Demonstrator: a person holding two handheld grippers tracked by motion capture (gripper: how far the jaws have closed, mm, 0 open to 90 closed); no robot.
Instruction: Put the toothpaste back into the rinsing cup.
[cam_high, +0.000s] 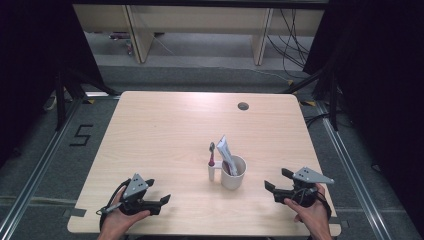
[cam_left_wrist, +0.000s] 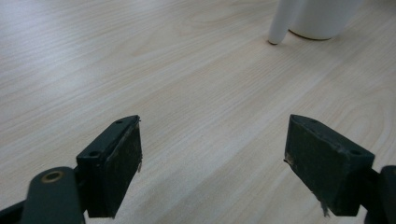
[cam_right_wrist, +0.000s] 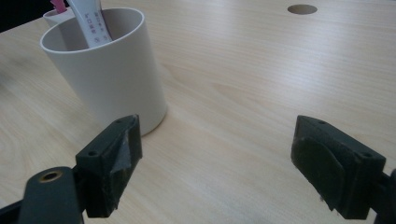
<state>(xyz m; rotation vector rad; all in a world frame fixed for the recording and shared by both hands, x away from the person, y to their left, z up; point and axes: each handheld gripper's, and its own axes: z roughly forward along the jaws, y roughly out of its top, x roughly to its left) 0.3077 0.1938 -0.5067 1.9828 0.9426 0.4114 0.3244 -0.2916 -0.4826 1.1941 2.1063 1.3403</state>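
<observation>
Cup (cam_high: 234, 172) with a toothpaste tube (cam_high: 226, 152) and toothbrush (cam_high: 211, 155) stands mid-worktop (cam_high: 160, 130), between the left tongs (cam_high: 159, 204) and right tongs (cam_high: 276, 183), both released, empty. Likely approach stage; next, the right tongs must close in on it.

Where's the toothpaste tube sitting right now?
In the high view, the toothpaste tube stands tilted inside the white cup, right of table centre, between the two grippers. A toothbrush stands in the small holder on the cup's left.

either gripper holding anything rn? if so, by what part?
Nothing held. Left gripper and right gripper both stand open over bare table, either side of the cup.
</observation>
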